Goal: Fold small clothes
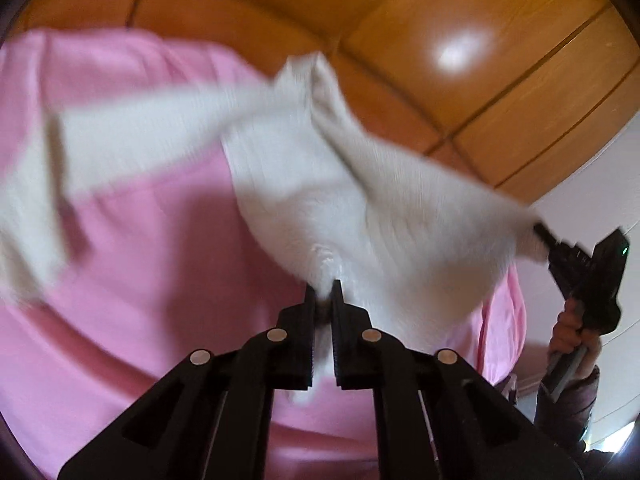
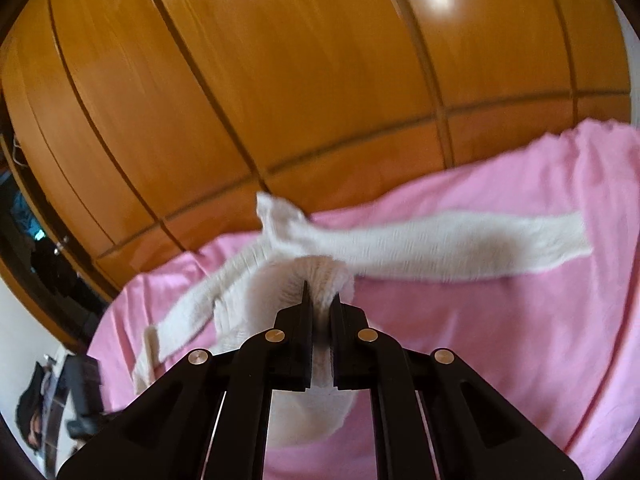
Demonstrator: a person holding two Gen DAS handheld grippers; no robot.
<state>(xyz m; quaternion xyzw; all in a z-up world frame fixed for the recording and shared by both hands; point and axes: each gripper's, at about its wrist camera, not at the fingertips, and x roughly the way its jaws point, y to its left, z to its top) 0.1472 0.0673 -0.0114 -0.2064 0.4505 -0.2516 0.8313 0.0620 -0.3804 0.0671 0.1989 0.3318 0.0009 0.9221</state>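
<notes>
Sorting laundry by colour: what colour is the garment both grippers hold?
White garment, clearest in the right wrist view, over the pink sheet.

Your white garment [image 1: 304, 184] is smeared by motion blur, its left sleeve cut off at the frame's edge. Beneath the garment, the pink sheet [image 1: 132, 248] is partly hidden from you.

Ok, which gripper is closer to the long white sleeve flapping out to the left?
Left. The left gripper pinches the white top at its middle, beside where that sleeve trails off. The right gripper clamps the top's opposite edge, farther away.
</notes>
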